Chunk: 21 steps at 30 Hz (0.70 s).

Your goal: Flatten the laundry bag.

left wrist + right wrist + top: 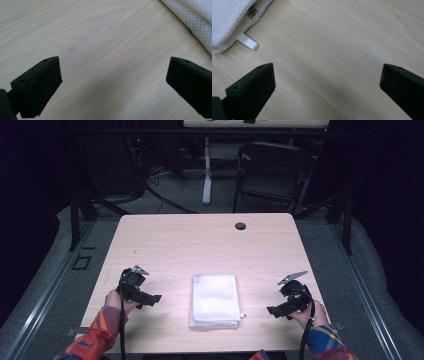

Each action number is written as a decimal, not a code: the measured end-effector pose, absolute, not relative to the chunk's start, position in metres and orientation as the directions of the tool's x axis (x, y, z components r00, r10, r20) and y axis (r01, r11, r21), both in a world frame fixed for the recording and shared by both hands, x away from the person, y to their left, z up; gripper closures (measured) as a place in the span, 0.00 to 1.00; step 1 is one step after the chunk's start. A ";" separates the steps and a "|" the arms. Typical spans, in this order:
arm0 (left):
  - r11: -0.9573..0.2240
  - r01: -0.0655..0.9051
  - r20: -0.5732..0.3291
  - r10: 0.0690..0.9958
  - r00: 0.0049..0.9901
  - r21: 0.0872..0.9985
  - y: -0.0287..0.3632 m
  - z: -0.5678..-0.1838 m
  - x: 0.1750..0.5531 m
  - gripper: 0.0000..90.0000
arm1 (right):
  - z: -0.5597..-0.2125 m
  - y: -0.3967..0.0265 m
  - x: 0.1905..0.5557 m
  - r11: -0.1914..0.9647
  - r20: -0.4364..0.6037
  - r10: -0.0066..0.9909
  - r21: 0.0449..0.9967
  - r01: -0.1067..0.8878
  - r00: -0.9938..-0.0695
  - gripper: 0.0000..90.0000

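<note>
A folded white towel [215,301] lay near the front edge of the wooden table [200,240], its long axis running away from the person — squarely between the two hands. The left gripper [150,298] and the right gripper [278,310] both pointed inward at it, jaws wide apart and holding nothing, each well short of the cloth. Neither looked clearly nearer; the towel's white loop tag [249,42] lay at its near corner on the right gripper's side

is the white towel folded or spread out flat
Folded. The white towel lies as a compact rectangle on the table, with stacked layers showing at its near edge; the right gripper view shows layered edges and a loop tag at its corner.
</note>
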<state>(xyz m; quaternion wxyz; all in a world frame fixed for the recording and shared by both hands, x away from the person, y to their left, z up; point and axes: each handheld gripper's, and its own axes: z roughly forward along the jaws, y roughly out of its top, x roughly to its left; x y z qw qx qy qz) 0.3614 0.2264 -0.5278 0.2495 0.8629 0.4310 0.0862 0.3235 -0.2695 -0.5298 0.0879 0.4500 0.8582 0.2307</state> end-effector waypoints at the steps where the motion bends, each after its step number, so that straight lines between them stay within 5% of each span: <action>1: -0.510 0.699 -0.070 0.781 0.621 0.502 0.225 -0.528 0.361 0.00 | -0.530 -0.270 0.323 0.489 0.061 0.813 0.470 0.735 -0.580 0.00; 21: -0.569 0.615 -0.116 0.676 0.728 0.545 0.193 -0.513 0.349 0.00 | -0.531 -0.265 0.324 0.503 0.080 0.800 0.450 0.738 -0.595 0.00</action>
